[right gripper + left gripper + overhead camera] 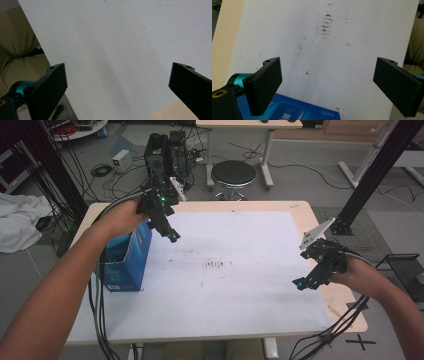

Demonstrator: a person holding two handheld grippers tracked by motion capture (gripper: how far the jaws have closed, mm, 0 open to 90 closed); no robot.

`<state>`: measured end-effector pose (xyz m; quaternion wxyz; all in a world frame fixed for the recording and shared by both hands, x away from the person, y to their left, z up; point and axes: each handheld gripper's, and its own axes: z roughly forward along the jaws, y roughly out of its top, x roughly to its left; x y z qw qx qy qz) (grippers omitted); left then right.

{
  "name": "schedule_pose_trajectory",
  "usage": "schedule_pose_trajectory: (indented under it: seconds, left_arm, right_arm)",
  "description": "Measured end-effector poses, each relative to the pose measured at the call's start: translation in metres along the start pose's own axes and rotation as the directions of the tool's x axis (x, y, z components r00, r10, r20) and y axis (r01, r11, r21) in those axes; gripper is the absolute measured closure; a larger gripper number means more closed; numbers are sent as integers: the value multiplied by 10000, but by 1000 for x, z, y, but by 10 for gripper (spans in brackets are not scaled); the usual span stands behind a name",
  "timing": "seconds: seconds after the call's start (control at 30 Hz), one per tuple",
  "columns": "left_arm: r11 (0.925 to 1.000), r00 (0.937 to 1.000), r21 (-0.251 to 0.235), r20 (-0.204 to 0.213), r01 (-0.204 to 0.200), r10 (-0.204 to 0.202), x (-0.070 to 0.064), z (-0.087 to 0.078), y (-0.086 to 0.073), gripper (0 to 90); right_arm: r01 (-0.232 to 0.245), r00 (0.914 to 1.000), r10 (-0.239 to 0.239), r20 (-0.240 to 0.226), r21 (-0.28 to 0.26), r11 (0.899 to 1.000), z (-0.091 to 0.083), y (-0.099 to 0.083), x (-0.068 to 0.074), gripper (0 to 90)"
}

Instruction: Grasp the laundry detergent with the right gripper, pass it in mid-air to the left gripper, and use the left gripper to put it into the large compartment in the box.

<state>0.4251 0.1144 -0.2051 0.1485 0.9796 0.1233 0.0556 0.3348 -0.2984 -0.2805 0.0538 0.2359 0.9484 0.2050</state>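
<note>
The left gripper [172, 236] is held above the left part of the worktop, near its far edge, and points down toward the middle. Its two black jaws stand wide apart with nothing between them; in the left gripper view [325, 82] only the white sheet shows in the gap. A person's left hand [120, 217] holds it from behind, with dark cables trailing back along the forearm.

Just below and beside this gripper stands a blue box [127, 255], upright and open at the top, close to the worktop's left edge. In the left gripper view a blue printed face of the box [294, 110] fills the bottom edge, under the left jaw, not touched by either jaw.

The right gripper [301, 282] hovers over the right edge of the worktop, nearer the front corner, pointing inward and down. Its jaws are also spread wide and hold nothing; the right gripper view [117, 85] looks between them at bare white sheet. The person's right hand [357, 275] grips it, and a grey three-cornered plate sits on top.

A large white sheet [240, 295] covers most of the pale wooden worktop [300, 207]. Near the sheet's middle is a small patch of brown smudges [215, 264], well apart from both grippers.
</note>
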Motion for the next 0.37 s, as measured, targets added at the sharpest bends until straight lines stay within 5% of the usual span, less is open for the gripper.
schedule_pose_trajectory:
  seconds: [0.37]
  left_arm:
    - [10000,10000,56,-40,-12,13,-1,-1,0,86]
  right_arm:
    - [-49,10000,49,43,52,10000,1,0,2,9]
